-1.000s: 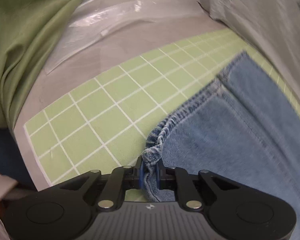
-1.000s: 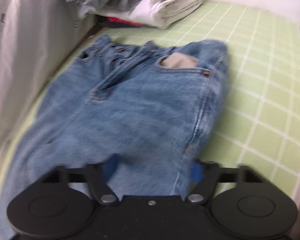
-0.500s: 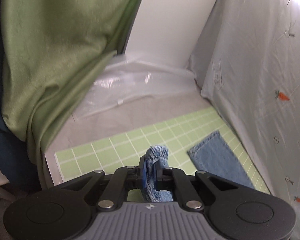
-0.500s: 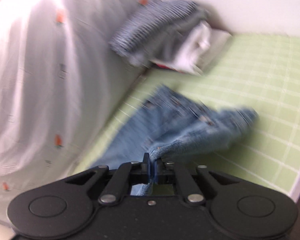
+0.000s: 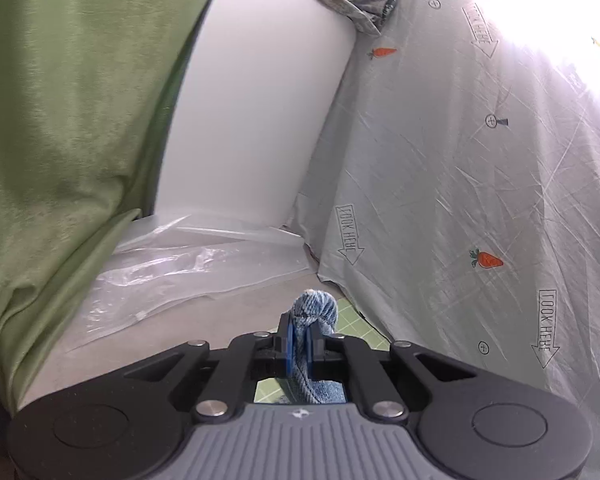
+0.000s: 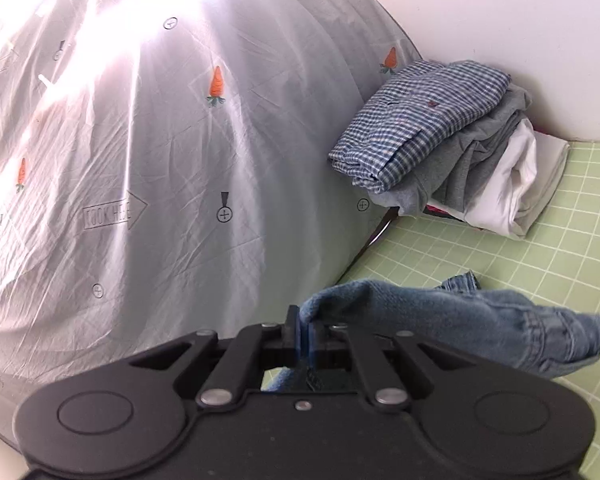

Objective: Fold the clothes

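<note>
- One pair of jeans (image 6: pixel 480 320), clamped by both the left hand-held gripper (image 5: pixel 299 340) and the right hand-held gripper (image 6: pixel 303 338).
- One stack of folded clothes (image 6: pixel 452 148), far right.
- Sheet (image 5: pixel 440 180) printed "LOOK HERE".

pale grey carrot-print sheet (image 6: pixel 172 168) hangs behind the green grid mat (image 6: pixel 540 264); clear plastic film (image 5: pixel 172 264) beside a green curtain (image 5: pixel 60 140).
</note>
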